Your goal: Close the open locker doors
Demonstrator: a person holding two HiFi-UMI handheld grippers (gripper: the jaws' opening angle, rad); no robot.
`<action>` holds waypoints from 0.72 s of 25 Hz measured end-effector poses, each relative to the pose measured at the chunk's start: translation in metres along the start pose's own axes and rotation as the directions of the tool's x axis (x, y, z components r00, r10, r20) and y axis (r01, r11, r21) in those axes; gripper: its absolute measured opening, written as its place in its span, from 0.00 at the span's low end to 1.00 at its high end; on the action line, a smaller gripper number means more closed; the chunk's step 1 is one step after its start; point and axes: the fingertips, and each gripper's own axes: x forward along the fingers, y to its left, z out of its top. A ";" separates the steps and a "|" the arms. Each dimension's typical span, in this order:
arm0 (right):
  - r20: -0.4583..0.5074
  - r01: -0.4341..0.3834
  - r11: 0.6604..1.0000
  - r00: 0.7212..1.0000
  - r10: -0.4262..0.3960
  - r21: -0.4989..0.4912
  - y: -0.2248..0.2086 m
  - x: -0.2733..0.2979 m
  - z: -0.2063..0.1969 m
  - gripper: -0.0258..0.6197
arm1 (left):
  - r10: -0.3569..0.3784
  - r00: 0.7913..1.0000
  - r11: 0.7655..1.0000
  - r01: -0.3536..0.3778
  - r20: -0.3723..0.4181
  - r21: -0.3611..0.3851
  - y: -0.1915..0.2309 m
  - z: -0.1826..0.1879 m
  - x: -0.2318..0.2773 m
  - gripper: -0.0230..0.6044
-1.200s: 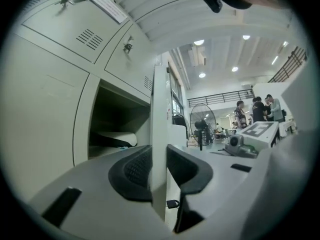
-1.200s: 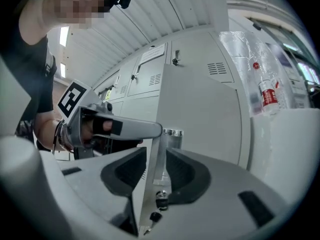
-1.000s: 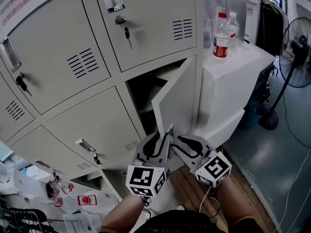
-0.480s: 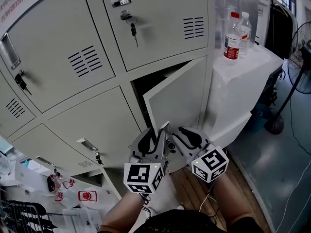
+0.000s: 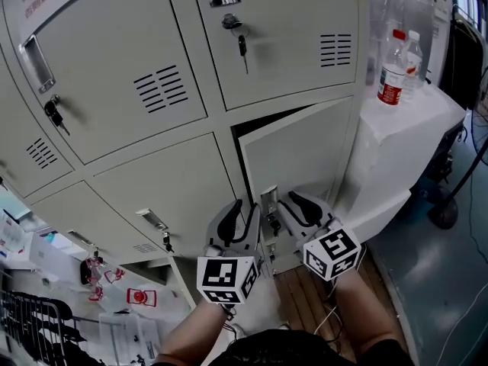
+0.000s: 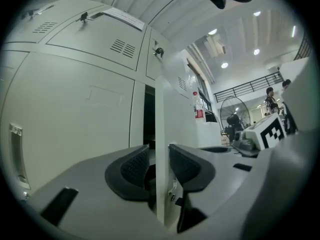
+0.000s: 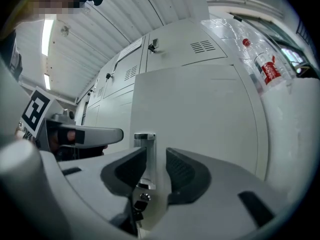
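The open locker door stands almost shut, with a narrow dark gap along its top and left. My left gripper straddles the door's free edge. Its jaws have just been opening, and a thin gap shows beside the left pad, so the edge is between them without being pressed. My right gripper sits at the door's metal handle. In the right gripper view the handle stands between the jaws, with a gap to the right pad.
The neighbouring grey lockers are shut, one with a key in its lock. A white cabinet at the right carries water bottles. Another low locker door stands ajar at the bottom left, beside clutter. A wooden floor board lies below.
The locker door has swung from half open to nearly shut. Both grippers have travelled with it toward the lockers. The left gripper's jaws have widened around the door edge.
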 end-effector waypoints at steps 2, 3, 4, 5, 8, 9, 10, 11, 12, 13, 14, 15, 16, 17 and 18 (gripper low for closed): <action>-0.001 -0.005 1.000 1.000 0.005 0.002 -0.001 0.004 0.000 0.21 | 0.010 1.000 1.000 -0.010 -0.005 -0.001 0.005 -0.002 -0.004 0.25; -0.001 -0.007 1.000 1.000 0.007 0.004 -0.001 0.007 0.000 0.21 | 0.012 1.000 1.000 -0.012 -0.007 -0.002 0.007 -0.003 -0.007 0.25; 0.001 -0.007 1.000 1.000 0.007 0.007 -0.002 0.009 0.000 0.21 | 0.012 1.000 1.000 -0.012 -0.009 -0.003 0.009 -0.004 -0.010 0.25; 0.003 -0.007 1.000 1.000 0.007 0.011 -0.003 0.011 0.001 0.21 | 0.011 1.000 1.000 -0.011 -0.010 -0.005 0.011 -0.005 -0.013 0.25; 0.010 -0.006 1.000 1.000 0.006 0.020 -0.004 0.017 0.001 0.21 | 0.011 1.000 1.000 -0.012 -0.014 -0.013 0.018 -0.010 -0.022 0.25; 0.011 -0.007 1.000 1.000 0.007 0.022 -0.004 0.020 0.001 0.21 | 0.017 1.000 1.000 -0.017 -0.017 -0.014 0.021 -0.012 -0.025 0.26; 0.010 -0.010 1.000 1.000 0.009 0.023 -0.004 0.023 0.001 0.21 | 0.023 1.000 1.000 -0.023 -0.021 -0.015 0.024 -0.014 -0.028 0.26; 0.009 -0.011 1.000 1.000 0.011 0.024 -0.003 0.025 0.001 0.21 | 0.028 0.999 0.999 -0.029 -0.025 -0.017 0.026 -0.016 -0.031 0.26; 0.008 -0.012 1.000 1.000 0.012 0.026 -0.003 0.028 0.000 0.21 | 0.032 0.999 0.999 -0.033 -0.029 -0.019 0.028 -0.018 -0.033 0.27; 0.008 -0.012 1.000 1.000 0.012 0.028 -0.003 0.031 0.001 0.21 | 0.035 0.999 0.999 -0.035 -0.032 -0.020 0.030 -0.019 -0.036 0.27; 0.009 -0.013 0.999 1.000 0.013 0.030 -0.003 0.034 0.001 0.21 | 0.037 0.999 0.999 -0.037 -0.033 -0.020 0.032 -0.020 -0.038 0.28; 0.011 -0.013 0.999 1.000 0.013 0.032 -0.004 0.037 0.001 0.21 | 0.038 0.999 0.999 -0.039 -0.033 -0.020 0.034 -0.020 -0.041 0.28; 0.011 -0.012 0.999 1.000 0.012 0.033 -0.004 0.039 0.002 0.21 | 0.039 0.999 0.999 -0.040 -0.032 -0.021 0.036 -0.021 -0.043 0.29; 0.010 -0.010 0.999 1.000 0.010 0.034 -0.005 0.042 0.002 0.21 | 0.039 0.999 0.999 -0.040 -0.032 -0.023 0.037 -0.022 -0.045 0.29; 0.010 -0.007 0.999 1.000 0.007 0.037 -0.006 0.044 0.002 0.21 | 0.040 0.999 0.999 -0.041 -0.033 -0.024 0.038 -0.023 -0.047 0.29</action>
